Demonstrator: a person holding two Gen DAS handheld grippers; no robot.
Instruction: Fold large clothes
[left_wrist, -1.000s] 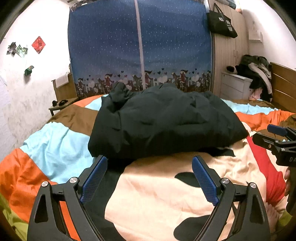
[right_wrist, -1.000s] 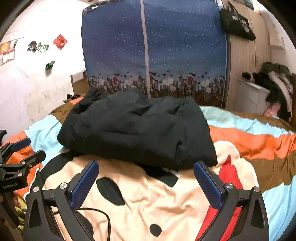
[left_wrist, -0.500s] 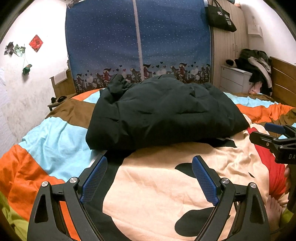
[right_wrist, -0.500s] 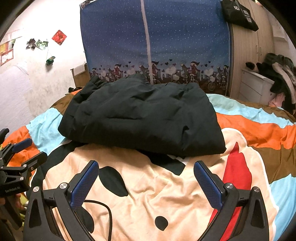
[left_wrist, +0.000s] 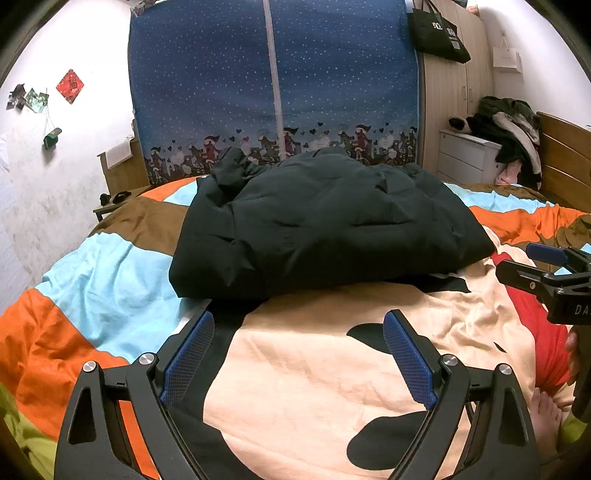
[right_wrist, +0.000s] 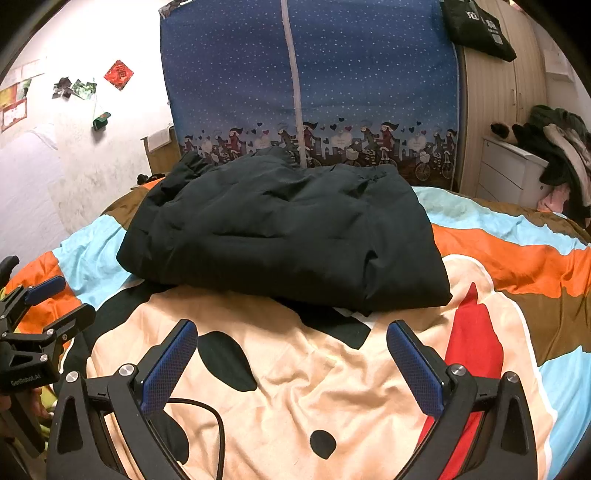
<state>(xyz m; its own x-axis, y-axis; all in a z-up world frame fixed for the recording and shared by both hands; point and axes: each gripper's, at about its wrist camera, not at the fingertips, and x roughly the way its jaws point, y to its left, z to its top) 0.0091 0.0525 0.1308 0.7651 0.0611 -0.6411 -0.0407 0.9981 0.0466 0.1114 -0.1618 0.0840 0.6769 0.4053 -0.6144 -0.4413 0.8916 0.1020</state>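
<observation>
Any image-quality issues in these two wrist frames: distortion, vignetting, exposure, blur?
Left wrist view: strong fisheye bowing, dark corner vignette, the white wall nearly blown out, the dark jacket underexposed with faint folds; no motion blur. Right wrist view: same barrel distortion bending the blue wardrobe cover, warm indoor light, crisp open right gripper, soft shadow under the jacket edge.

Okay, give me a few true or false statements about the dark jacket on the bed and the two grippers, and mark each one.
1. The dark jacket lies in a bundle on the striped bedcover. True.
2. The left gripper is clamped on the jacket. False: its jaws stand open and empty, short of it.
3. The right gripper is open with nothing between its fingers. True.
4. A black tote bag lies on the bed. False: it hangs on the wardrobe.
</observation>
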